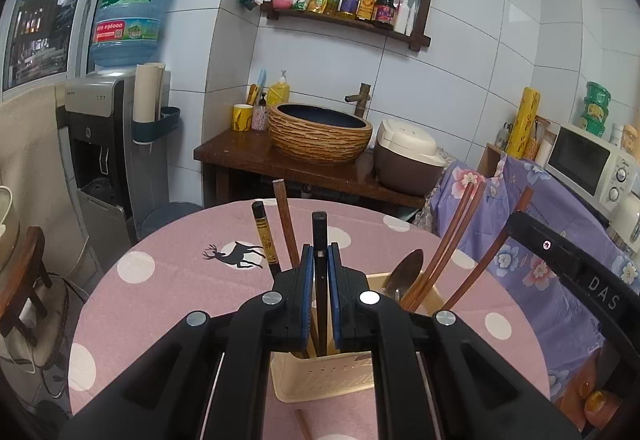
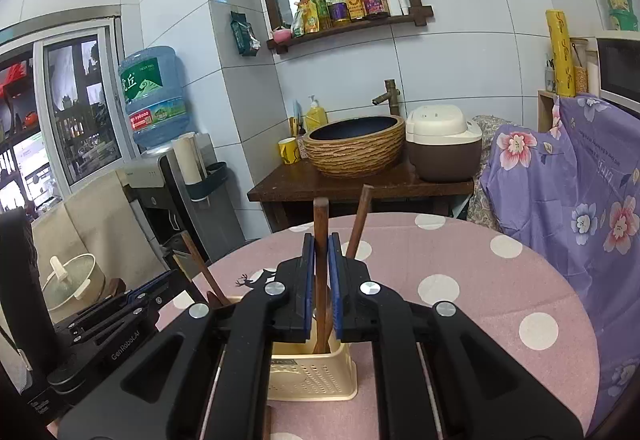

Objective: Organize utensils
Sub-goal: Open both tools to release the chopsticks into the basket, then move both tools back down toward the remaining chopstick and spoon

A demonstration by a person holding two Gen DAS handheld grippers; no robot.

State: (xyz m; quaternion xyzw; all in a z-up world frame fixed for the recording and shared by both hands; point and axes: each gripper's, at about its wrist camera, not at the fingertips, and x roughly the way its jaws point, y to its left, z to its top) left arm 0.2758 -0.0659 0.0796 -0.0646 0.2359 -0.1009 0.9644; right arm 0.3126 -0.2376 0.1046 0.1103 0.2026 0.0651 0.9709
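Note:
A cream slotted utensil holder point(image 1: 320, 380) point(image 2: 312, 372) stands on the round table under a pink dotted cloth point(image 1: 160, 280) point(image 2: 460, 260). My left gripper point(image 1: 320, 252) is shut on a black chopstick point(image 1: 319, 228) whose lower end reaches into the holder's left compartment. Beside it stand a black-and-gold chopstick point(image 1: 264, 240) and a brown one point(image 1: 285, 224). The right compartment holds a metal spoon point(image 1: 406, 272) and brown chopsticks point(image 1: 452, 240). My right gripper point(image 2: 321, 244) is shut on a brown wooden chopstick point(image 2: 321, 215) that dips into the holder; another brown chopstick point(image 2: 359, 220) leans behind it.
One chopstick point(image 1: 304, 424) lies on the cloth in front of the holder. The right gripper's black body point(image 1: 580, 272) is close on the right, the left gripper's body point(image 2: 120, 312) close on the left. A purple flowered cover point(image 2: 560, 191) hangs right of the table. Behind are a basin counter point(image 1: 320, 135) and a rice cooker point(image 2: 444, 147).

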